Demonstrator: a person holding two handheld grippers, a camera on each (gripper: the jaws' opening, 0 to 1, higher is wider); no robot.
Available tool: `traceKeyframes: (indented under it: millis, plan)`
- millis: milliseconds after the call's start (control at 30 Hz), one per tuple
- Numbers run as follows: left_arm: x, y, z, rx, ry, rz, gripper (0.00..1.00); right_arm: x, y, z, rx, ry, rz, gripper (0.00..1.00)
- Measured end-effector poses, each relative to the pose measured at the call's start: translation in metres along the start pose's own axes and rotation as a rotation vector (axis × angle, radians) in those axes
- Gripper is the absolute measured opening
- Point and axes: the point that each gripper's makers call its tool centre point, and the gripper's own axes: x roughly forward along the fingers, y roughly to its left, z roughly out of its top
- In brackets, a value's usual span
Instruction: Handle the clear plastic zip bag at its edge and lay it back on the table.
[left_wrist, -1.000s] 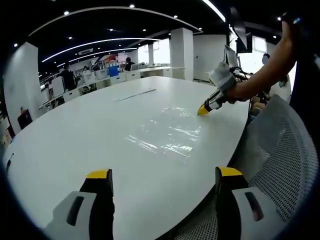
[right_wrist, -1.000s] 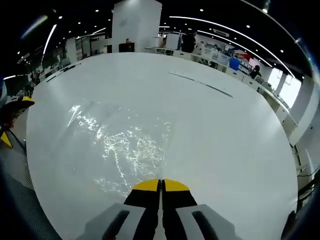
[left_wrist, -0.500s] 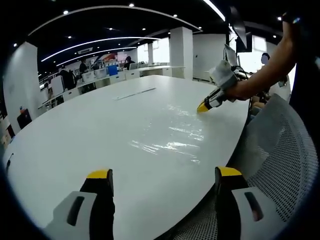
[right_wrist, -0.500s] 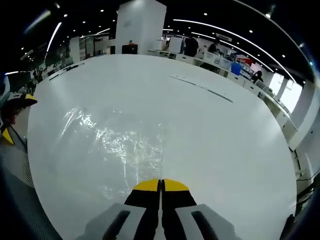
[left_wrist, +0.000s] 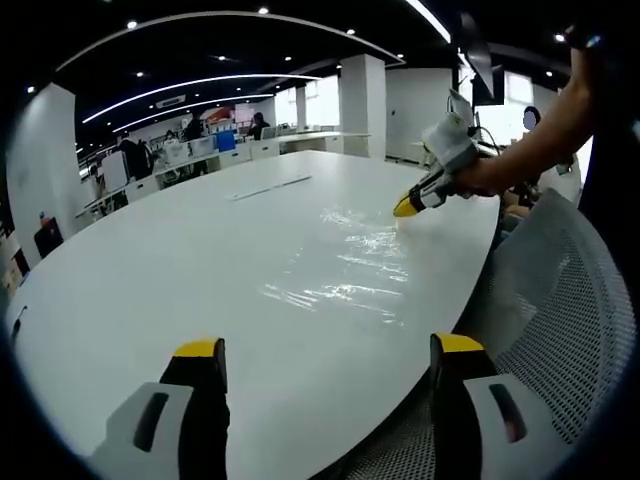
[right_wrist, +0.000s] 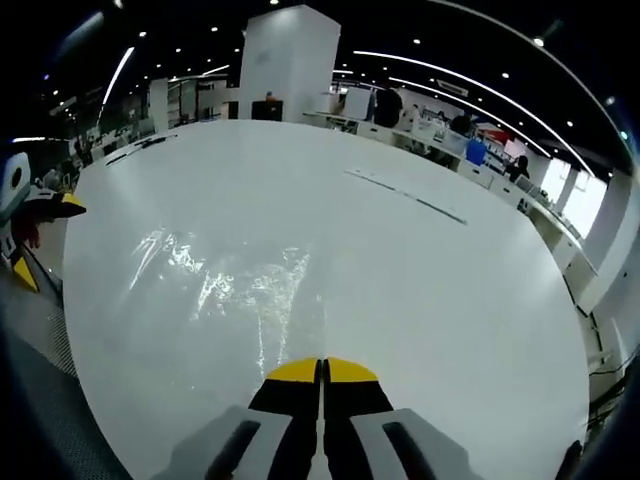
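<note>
Plastic this thin is nearly weightless and limp, so the zip bag (left_wrist: 345, 265) should sag and fold wherever it is not supported, and its glossy film looks slippery against the smooth table (left_wrist: 150, 260). It lies on the table near the edge closest to the mesh chair (left_wrist: 560, 330), wrinkled and catching the ceiling lights; in the right gripper view it spreads just ahead of the jaws (right_wrist: 235, 290).

The right gripper (right_wrist: 322, 372) has its yellow tips pressed together at the bag's near edge, and it probably pinches the film, though the clear plastic hides the contact; from the left gripper view it sits at the bag's far corner (left_wrist: 405, 208), a hand (left_wrist: 480, 178) behind it. The left gripper (left_wrist: 325, 350) hangs with its jaws spread wide and nothing between them, short of the bag.

A hold on the edge, ideally the stiffer zip strip, suits it best; the film's middle would only bunch up.
</note>
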Motion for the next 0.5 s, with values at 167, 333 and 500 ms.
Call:
traceKeyframes:
  millis: [167, 333, 500]
  plan:
    - [0.0, -0.002, 0.0, 0.0, 0.007, -0.009, 0.84, -0.006, 0.003, 0.008, -0.029, -0.02, 0.004, 0.0]
    - [0.0, -0.003, 0.0, 0.004, 0.013, -0.015, 0.84, -0.009, 0.005, 0.012, -0.046, -0.037, 0.004, 0.0]
    - [-0.001, -0.003, 0.002, -0.005, 0.008, -0.014, 0.85, -0.014, 0.009, 0.014, -0.06, -0.05, 0.009, 0.0]
